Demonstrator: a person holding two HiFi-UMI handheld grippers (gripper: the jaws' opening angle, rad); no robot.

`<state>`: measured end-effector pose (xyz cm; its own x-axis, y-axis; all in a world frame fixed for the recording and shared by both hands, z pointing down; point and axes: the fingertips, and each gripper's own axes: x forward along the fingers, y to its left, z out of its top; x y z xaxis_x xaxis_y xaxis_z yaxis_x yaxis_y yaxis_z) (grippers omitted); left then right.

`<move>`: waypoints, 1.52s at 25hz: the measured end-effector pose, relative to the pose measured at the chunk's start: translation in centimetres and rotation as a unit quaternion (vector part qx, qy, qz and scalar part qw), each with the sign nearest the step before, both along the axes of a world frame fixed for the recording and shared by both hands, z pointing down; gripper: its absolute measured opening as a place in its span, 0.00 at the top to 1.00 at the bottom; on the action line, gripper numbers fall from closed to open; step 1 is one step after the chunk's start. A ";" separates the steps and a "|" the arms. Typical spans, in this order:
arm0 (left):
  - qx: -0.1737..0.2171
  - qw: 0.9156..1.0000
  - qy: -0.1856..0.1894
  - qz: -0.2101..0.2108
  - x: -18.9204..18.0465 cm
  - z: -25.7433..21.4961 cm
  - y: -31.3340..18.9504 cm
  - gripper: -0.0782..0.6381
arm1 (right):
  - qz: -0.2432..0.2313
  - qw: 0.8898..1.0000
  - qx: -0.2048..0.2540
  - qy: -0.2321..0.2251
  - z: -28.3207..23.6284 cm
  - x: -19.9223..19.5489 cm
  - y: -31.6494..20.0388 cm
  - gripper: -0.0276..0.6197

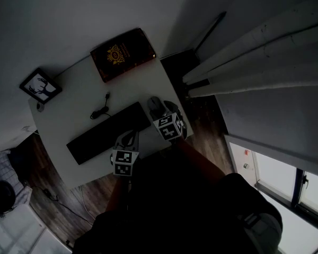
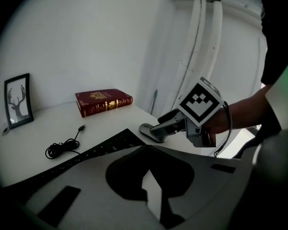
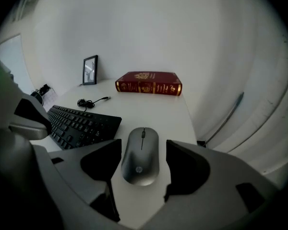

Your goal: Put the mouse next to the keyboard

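A grey mouse (image 3: pixel 140 155) lies flat on the white table (image 3: pixel 149 109), just right of the black keyboard (image 3: pixel 81 126). My right gripper (image 3: pixel 143 145) is open, one jaw on each side of the mouse, and a strip of table shows in both gaps. In the head view the mouse (image 1: pixel 155 105) sits off the right end of the keyboard (image 1: pixel 108 132), with the right gripper (image 1: pixel 160 112) over it. My left gripper (image 2: pixel 146 150) is shut and empty, hovering over the near edge of the keyboard (image 2: pixel 86 155). From that view the mouse (image 2: pixel 149 131) shows under the right gripper's fingers (image 2: pixel 170 123).
A red book (image 1: pixel 123 54) lies at the table's far end. A framed deer picture (image 1: pixel 40 85) stands at the far left corner. A coiled black cable (image 1: pixel 100 110) lies behind the keyboard. The table's right edge (image 3: pixel 194 128) runs close to the mouse, near white pipes (image 1: pixel 254 52).
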<state>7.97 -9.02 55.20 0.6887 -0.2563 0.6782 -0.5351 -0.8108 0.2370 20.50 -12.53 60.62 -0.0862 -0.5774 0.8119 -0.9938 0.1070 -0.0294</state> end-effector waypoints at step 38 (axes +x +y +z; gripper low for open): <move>0.192 0.975 0.071 -0.081 16.3 -9.7 17.6 0.89 | -0.073 0.922 0.379 -0.030 -17.4 10.8 24.5 0.93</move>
<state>24.23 8.59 45.53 0.6974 -0.5867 0.4117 -0.6481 -0.7614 0.0129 31.35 11.94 43.21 -0.2388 -0.9560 0.1702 -0.9664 0.2511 0.0549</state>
